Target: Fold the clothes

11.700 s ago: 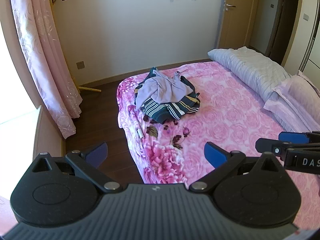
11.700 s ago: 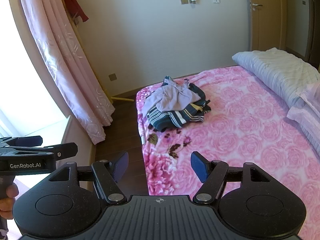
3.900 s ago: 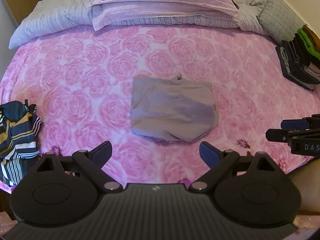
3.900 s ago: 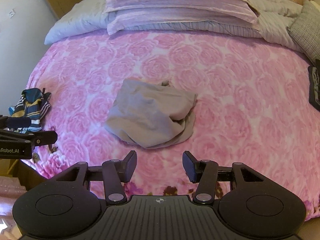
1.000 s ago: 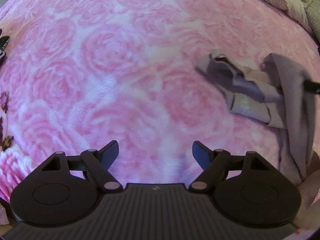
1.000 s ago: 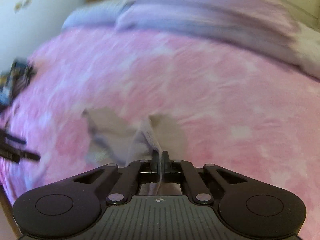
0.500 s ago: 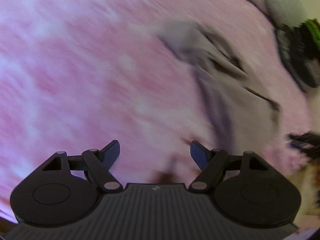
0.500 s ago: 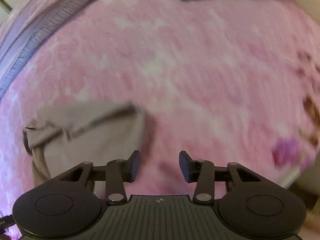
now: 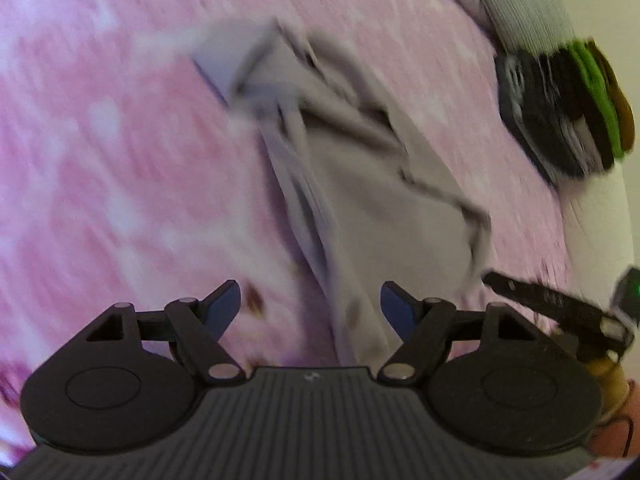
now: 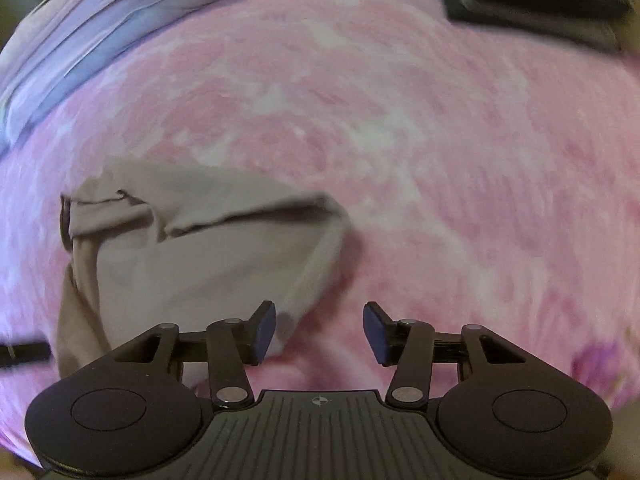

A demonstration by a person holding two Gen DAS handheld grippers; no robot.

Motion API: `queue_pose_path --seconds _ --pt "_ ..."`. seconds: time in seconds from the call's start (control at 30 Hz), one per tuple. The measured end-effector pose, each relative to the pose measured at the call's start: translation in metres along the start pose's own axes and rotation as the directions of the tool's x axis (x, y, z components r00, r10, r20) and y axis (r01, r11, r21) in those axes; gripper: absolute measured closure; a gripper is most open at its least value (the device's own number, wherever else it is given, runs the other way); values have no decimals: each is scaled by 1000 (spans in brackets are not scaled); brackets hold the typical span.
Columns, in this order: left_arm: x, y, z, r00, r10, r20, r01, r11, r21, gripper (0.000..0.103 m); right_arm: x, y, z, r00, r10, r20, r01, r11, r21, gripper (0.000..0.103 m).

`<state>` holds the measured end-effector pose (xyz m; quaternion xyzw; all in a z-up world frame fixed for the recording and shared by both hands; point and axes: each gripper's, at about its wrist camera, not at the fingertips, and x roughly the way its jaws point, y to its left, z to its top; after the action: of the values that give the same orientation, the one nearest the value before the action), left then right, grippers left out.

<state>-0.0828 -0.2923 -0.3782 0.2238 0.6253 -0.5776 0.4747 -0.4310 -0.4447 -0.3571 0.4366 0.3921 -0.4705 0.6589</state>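
Observation:
A pale grey garment [image 9: 380, 220] lies crumpled on the pink floral bedspread [image 9: 100, 160]. My left gripper [image 9: 312, 306] hangs open just above it, and the garment's near edge runs down between the fingers without touching the pads. In the right wrist view the same garment [image 10: 192, 248] spreads out at the left, with one corner beside the left pad. My right gripper [image 10: 320, 332] is opening, and only bedspread [image 10: 440, 160] shows between its jaws. It also shows at the right edge of the left wrist view, right gripper [image 9: 560, 308].
A stack of folded clothes [image 9: 560, 112], dark with green and brown, sits at the bed's far right, and again as a dark stack [image 10: 540, 0]. Pillows [image 10: 80, 32] lie along the head of the bed. A grey cushion [image 9: 520, 0] is beside the stack.
My right gripper was shut on the grey garment a second ago; it has let go and its jaws stand apart. Both views have swung sideways, and the garment now lies under the left gripper.

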Motion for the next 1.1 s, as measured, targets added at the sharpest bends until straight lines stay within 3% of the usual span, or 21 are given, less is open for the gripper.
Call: queue_pose_path --seconds 0.07,0.13,0.17,0.2,0.23,0.3,0.4,0.6,0.7,0.8,0.87,0.93,0.97,1.0,1.07,1.1 --pt "14 -6 -16 997 -11 -70 11 1000 2 30 0 -12 -10 999 -13 -32 15 998 55 56" --pt "27 -11 -29 992 -45 -122 44 999 -11 39 -4 -24 -21 997 -39 -61 45 994 99 56" --pt "31 -14 -33 989 -68 -134 67 998 -13 63 -5 -30 -27 996 -48 -71 57 990 125 56" --pt "35 -17 -36 985 -94 -142 94 996 -9 99 -7 -36 -31 996 -54 -78 65 986 151 56" --pt "35 -18 -37 982 -119 -144 119 993 -6 102 -10 -41 -34 995 -58 -82 72 982 175 56" --pt "24 -16 -35 988 -115 -102 117 993 17 103 -18 -48 -39 995 -57 -79 73 975 209 56" --pt "-15 6 -18 1000 -29 12 28 997 66 103 -28 -43 -48 998 -11 -55 22 980 198 56" --pt "-69 70 9 982 174 78 -178 983 49 103 -10 8 -76 984 152 -92 -146 987 66 56" --pt "-76 82 13 979 191 69 -195 979 57 103 5 50 -94 968 221 -119 -229 971 -61 56" --pt "-70 81 12 980 190 53 -194 977 87 103 11 93 -108 974 211 -77 -224 938 -264 53" --pt "-67 80 9 982 181 48 -185 978 100 103 11 102 -109 968 250 -36 -251 935 -251 52" --pt "-65 84 9 985 166 39 -169 981 90 103 17 93 -100 955 296 8 -294 951 -98 53" --pt "-64 85 12 987 155 37 -157 984 87 103 17 83 -95 939 342 43 -342 940 -5 59" --pt "-67 84 17 990 136 40 -140 986 93 103 15 76 -89 927 364 90 -370 927 56 96" --pt "-78 79 30 992 99 73 -107 987 118 103 11 77 -68 931 348 110 -357 931 77 103" --pt "-88 75 40 992 71 103 -85 987 139 103 4 80 -53 920 367 135 -379 923 71 103"
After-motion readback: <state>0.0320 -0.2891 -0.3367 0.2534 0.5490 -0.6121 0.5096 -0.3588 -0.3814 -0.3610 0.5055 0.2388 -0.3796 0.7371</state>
